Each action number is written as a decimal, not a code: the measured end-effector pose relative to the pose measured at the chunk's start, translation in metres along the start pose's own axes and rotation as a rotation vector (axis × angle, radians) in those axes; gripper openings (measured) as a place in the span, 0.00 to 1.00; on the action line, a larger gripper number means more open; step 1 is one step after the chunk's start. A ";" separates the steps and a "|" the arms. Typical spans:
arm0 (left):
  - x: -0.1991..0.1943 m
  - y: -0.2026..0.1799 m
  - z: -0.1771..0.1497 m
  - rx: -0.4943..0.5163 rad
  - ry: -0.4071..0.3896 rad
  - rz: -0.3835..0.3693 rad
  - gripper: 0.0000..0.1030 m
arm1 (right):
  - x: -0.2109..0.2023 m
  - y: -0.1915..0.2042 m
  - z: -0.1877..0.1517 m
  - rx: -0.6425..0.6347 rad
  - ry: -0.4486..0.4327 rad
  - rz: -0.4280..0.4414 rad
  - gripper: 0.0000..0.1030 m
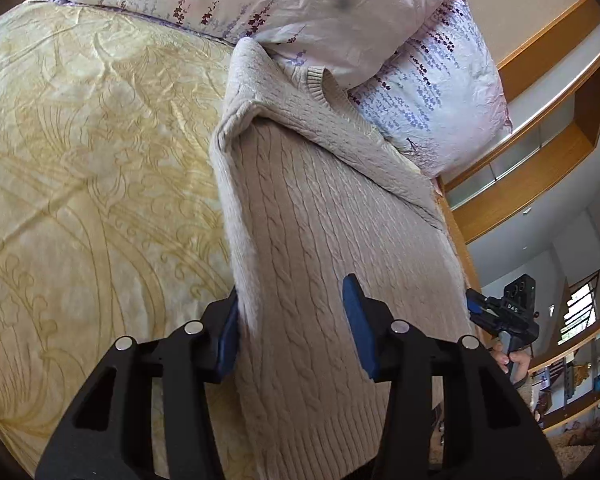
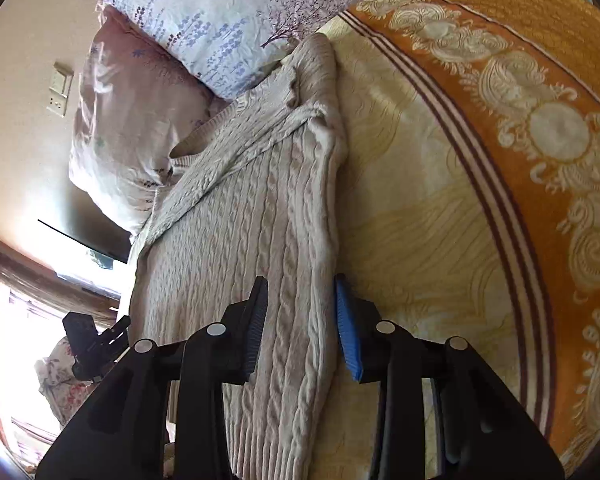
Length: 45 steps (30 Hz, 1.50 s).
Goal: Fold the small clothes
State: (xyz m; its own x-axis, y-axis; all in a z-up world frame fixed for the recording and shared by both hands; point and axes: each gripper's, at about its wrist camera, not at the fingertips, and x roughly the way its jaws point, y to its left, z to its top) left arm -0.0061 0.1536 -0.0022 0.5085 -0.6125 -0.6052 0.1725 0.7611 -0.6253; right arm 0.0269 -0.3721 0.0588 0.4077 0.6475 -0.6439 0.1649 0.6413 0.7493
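While you are holding both tools over the bed, the beige cable-knit sweater (image 1: pixel 320 216) is lying lengthwise on the yellow patterned bedspread (image 1: pixel 92 168), and everything else is best placed from it. No basket, box or drawer is showing near the sweater; the only thing bearing it is the bedspread itself.

Beyond the sweater's collar end, two floral pillows (image 1: pixel 284 4) are lying stacked, the collar touching the lower one. On the far side of the sweater from your left tool, an orange patterned blanket (image 2: pixel 520 92) is lying along the bedspread.

The sweater is looking partly folded: both sleeves are lying folded in across the body, one long side is turned in as a thick rolled edge, and the ribbed hem (image 2: pixel 268 440) is lying nearest you. The knit is looking thick, with clear braided ribs running along its length.

Your left gripper (image 1: pixel 294 332) is standing wide open, its blue pads straddling the sweater's folded long edge; it is gripping nothing. Your right gripper (image 2: pixel 302 328) is likewise spread wide, its pads sitting either side of the opposite rolled edge, with nothing clamped. Whether the pads are touching the knit, you cannot tell from these views.
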 end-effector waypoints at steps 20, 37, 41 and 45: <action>-0.008 -0.013 -0.027 0.041 0.084 -0.057 0.06 | -0.017 0.059 -0.054 -0.429 -0.159 -0.053 0.07; -0.028 -0.037 0.117 0.041 -0.329 -0.001 0.06 | -0.017 0.145 0.019 -0.754 -0.704 -0.397 0.07; -0.003 -0.038 0.145 0.042 -0.316 0.036 0.06 | -0.006 0.146 0.052 -0.662 -0.681 -0.378 0.07; 0.025 -0.024 0.176 -0.010 -0.319 0.046 0.06 | 0.015 0.141 0.094 -0.531 -0.642 -0.376 0.07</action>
State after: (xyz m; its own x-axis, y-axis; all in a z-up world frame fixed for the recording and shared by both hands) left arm 0.1507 0.1580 0.0844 0.7548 -0.4782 -0.4491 0.1357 0.7836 -0.6063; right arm 0.1410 -0.3104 0.1693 0.8580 0.1066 -0.5026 0.0175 0.9716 0.2359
